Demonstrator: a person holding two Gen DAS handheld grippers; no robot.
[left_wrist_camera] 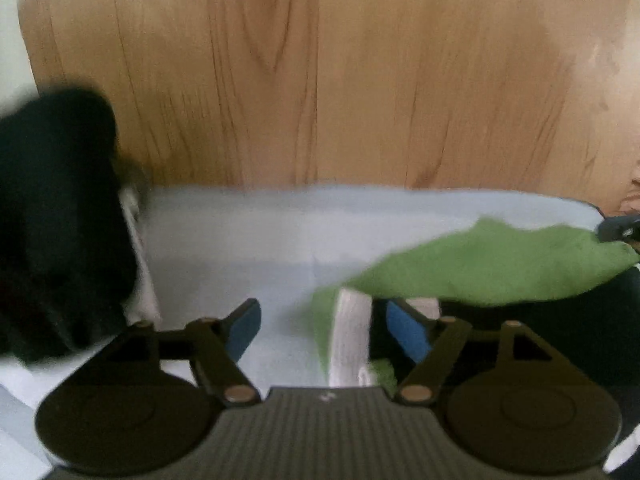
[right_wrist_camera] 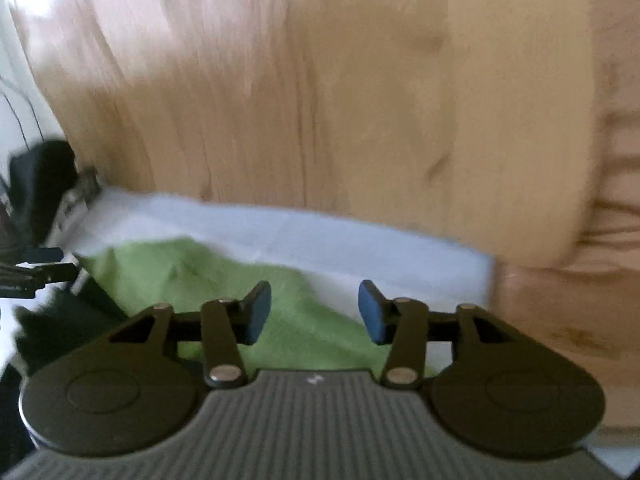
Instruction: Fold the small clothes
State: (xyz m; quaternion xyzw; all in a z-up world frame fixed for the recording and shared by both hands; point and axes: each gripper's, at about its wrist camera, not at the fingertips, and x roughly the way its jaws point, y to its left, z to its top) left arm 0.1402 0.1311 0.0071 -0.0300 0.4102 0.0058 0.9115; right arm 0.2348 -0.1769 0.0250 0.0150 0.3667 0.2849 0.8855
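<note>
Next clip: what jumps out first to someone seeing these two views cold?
The green cloth stands out, lying crumpled on a pale blue mat before a wooden board. Both grippers are open over it: the left gripper by its white trim, the right gripper above its edge. A black heap sits at the mat's left.

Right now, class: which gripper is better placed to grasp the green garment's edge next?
Probably the left gripper: its open fingers bracket the green garment and its white band. The right gripper hovers open above plain cloth.

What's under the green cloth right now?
The green cloth lies on a pale blue sheet over the wooden table. A white ribbed piece and something dark show at its edge; the rest is covered.
</note>
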